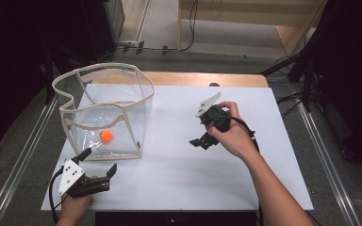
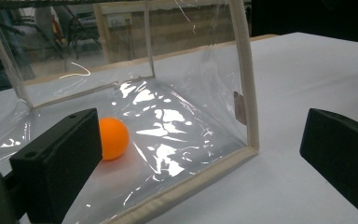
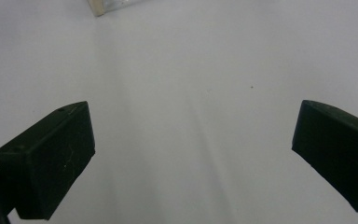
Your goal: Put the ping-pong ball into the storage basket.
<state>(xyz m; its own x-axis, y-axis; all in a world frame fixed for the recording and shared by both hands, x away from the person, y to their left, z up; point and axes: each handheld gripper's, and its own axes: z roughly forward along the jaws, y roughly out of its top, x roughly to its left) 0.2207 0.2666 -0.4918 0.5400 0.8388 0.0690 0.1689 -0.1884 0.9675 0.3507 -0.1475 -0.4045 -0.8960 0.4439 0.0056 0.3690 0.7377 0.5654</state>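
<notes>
Since the orange ball [image 1: 106,136] already lies on the floor of the clear plastic bag [image 1: 136,101] at the table's [image 1: 179,183] left, the placing looks done. Both the left tool [image 1: 100,169] and right tool [image 1: 199,141] are open and empty, apart from the bag.

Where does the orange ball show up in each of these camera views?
High view: orange ball left of centre, inside the clear bag.
Left gripper view: ball at lower left, behind the bag's clear wall.
Right gripper view: not in it.
Shared landmark: the bag's cream edging.
</notes>
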